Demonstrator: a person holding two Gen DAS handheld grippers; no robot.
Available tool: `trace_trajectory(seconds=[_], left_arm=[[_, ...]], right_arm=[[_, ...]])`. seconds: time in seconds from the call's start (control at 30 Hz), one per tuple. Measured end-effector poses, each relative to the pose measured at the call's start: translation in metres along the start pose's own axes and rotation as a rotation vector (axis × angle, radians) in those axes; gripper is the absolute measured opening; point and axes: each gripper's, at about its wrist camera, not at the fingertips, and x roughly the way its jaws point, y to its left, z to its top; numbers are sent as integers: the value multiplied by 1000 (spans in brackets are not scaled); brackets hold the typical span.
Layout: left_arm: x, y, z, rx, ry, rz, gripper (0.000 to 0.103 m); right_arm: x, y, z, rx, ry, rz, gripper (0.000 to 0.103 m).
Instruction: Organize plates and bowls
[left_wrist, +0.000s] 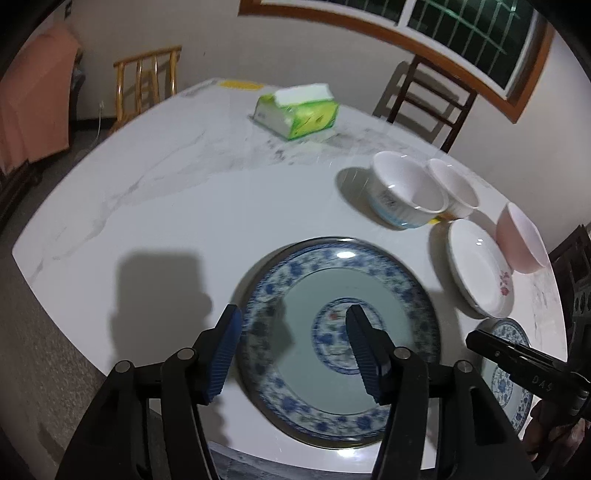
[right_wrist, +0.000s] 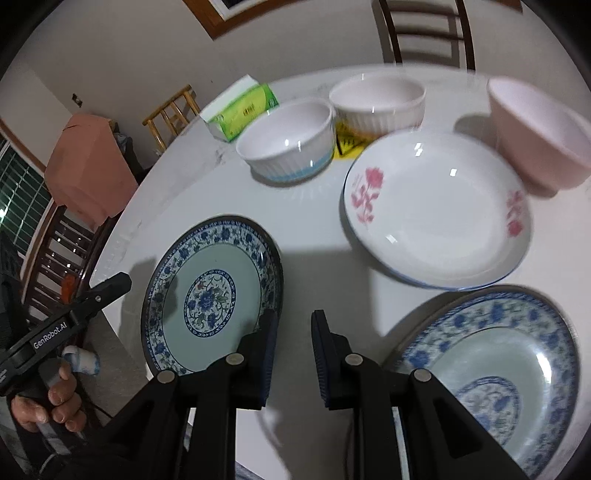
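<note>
Two blue-and-white floral plates lie flat on the white desk (left_wrist: 155, 206) near its front edge: the left one (right_wrist: 212, 295) and the right one (right_wrist: 491, 365), apart from each other, pale green centres with a blue medallion, both empty. Behind them a white shallow plate with pink flowers (right_wrist: 437, 210), blue rim line, flat and empty. Further back two white ribbed bowls, upright and empty, side by side: one with a blue base band (right_wrist: 286, 142), one plain (right_wrist: 378, 101). A pink bowl (right_wrist: 539, 136) stands upright just right of the flowered plate.
</note>
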Motion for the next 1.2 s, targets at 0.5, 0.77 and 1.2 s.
trace_trajectory(seconds=[0.5, 0.77, 1.2], left_arm=[[-13, -97, -41, 148, -44, -76, 61], [-11, -131, -59, 201, -11, -154, 61], [6, -158, -82, 243, 89, -318, 62]], right_arm=[[-67, -19, -34, -54, -163, -105, 22], [-87, -45, -50, -19, -182, -139, 22], [-111, -115, -77, 109, -186, -167, 22]])
